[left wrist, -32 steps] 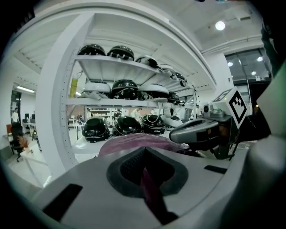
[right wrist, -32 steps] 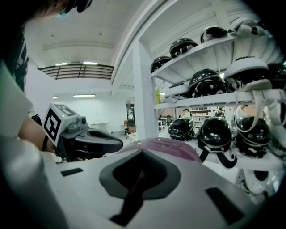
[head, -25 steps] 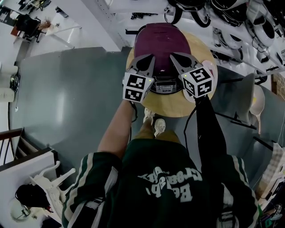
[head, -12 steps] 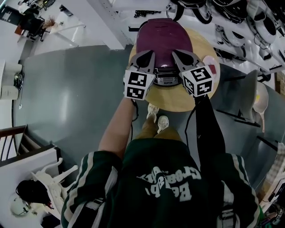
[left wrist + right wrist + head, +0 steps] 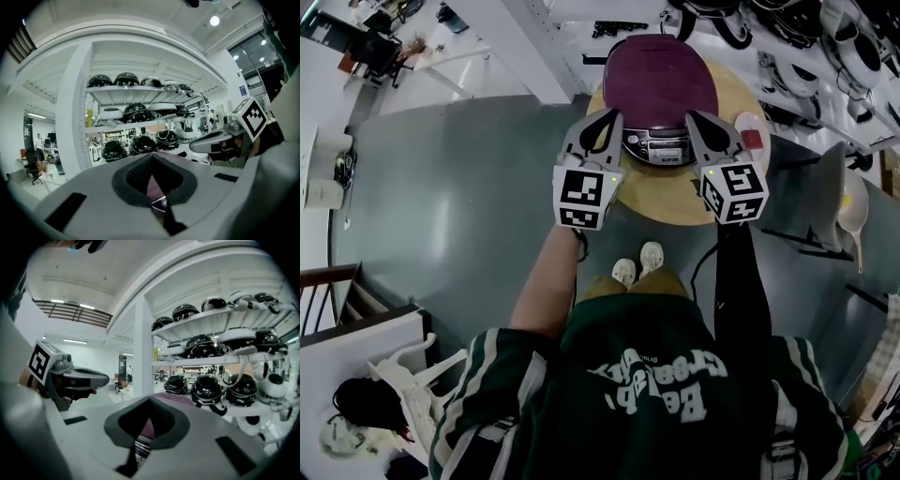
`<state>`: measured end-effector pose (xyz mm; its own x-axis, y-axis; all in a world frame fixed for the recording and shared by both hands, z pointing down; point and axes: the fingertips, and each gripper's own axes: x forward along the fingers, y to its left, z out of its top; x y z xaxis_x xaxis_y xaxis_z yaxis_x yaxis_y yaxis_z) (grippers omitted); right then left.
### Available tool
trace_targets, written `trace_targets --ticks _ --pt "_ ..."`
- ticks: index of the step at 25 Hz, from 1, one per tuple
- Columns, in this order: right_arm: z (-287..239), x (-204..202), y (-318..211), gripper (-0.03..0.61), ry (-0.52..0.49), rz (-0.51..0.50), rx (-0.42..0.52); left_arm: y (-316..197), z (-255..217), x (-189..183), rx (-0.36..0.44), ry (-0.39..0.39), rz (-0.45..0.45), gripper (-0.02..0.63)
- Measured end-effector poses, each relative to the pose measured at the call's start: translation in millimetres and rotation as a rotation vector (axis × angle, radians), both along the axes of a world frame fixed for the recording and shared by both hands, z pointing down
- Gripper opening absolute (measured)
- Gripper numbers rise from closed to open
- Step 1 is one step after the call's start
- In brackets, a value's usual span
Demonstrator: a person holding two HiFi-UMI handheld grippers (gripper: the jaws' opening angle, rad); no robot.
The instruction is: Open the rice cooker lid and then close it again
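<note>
The rice cooker [image 5: 661, 80] stands on a round wooden table [image 5: 670, 202] with its maroon lid down and its control panel [image 5: 659, 148] facing me. My left gripper [image 5: 615, 116] is shut, its tip at the cooker's front left corner. My right gripper [image 5: 692, 116] is shut too, its tip at the front right corner. Neither holds anything. In the left gripper view the shut left gripper [image 5: 151, 157] shows a strip of maroon lid [image 5: 154, 187] through its gap, with the right gripper [image 5: 220, 140] beside it. The right gripper view shows the same over the right gripper [image 5: 150, 401].
White shelving [image 5: 787, 56] behind the table holds several dark and white rounded appliances. A small pink and white item [image 5: 750, 131] lies at the table's right rim. A white pillar [image 5: 534, 47] stands back left, a white chair [image 5: 403, 384] at lower left.
Both grippers have drawn back toward me, from over the cooker's front to either side of its control panel. The lid stays down.
</note>
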<state>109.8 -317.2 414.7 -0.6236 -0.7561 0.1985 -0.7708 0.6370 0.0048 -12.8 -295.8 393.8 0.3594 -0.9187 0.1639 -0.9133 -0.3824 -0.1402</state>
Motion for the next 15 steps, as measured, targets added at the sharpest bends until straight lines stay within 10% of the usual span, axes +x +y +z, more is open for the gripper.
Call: trace_targets --ticks 15 --pt "-38 -19 93 0.003 0.05 0.158 0.088 79 -29 -27 0.034 0.074 0.092 0.0"
